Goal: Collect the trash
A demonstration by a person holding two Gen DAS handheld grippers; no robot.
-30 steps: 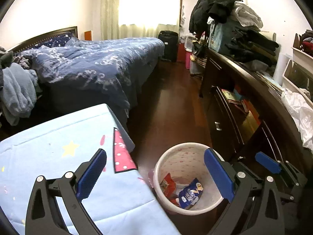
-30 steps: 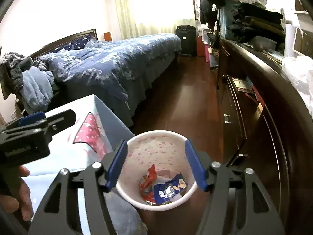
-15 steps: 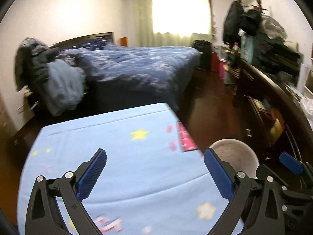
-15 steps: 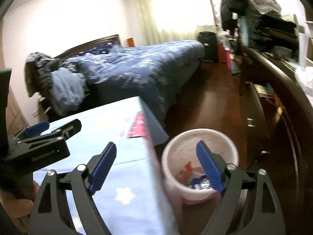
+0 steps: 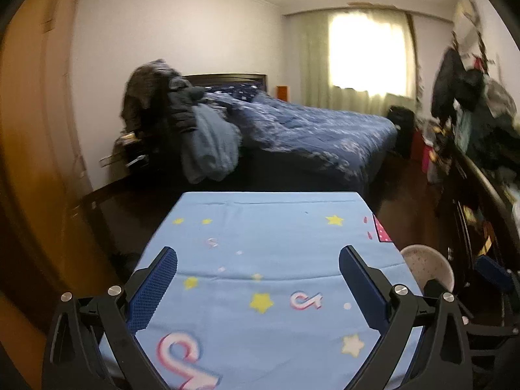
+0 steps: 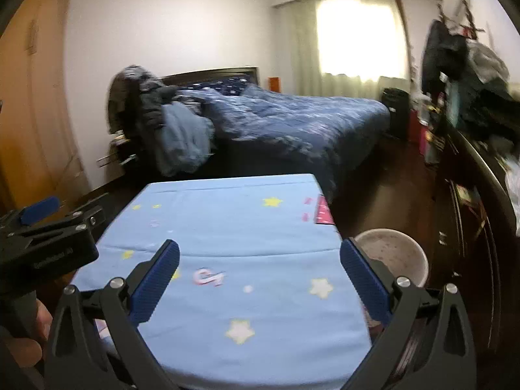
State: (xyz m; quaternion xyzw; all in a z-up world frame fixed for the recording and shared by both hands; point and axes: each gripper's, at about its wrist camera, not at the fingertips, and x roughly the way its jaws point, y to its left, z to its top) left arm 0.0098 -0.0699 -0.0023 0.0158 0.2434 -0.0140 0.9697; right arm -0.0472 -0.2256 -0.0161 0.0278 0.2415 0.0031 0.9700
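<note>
A round pale bin [image 6: 393, 255] stands on the dark floor at the right corner of the table; in the left wrist view the same bin [image 5: 427, 265] peeks past the table's right edge. Its contents are hidden from both views. My left gripper [image 5: 258, 269] hangs over the light blue star-printed tablecloth [image 5: 269, 237], jaws wide apart with nothing between them. My right gripper [image 6: 260, 265] is also over the tablecloth [image 6: 234, 224]; its jaws are opening and hold nothing. No loose trash shows on the cloth.
A bed with a blue quilt [image 5: 308, 130] lies beyond the table, clothes piled at its near end [image 5: 182, 130]. A dark dresser [image 6: 471, 201] loaded with clothes runs along the right. A wooden wardrobe [image 5: 32, 146] stands on the left. A hand [image 6: 22, 341] holds the left gripper's handle.
Both grippers swung left and up, away from over the bin to above the table. The right gripper's jaws spread wider. The wrappers inside the bin are no longer visible.
</note>
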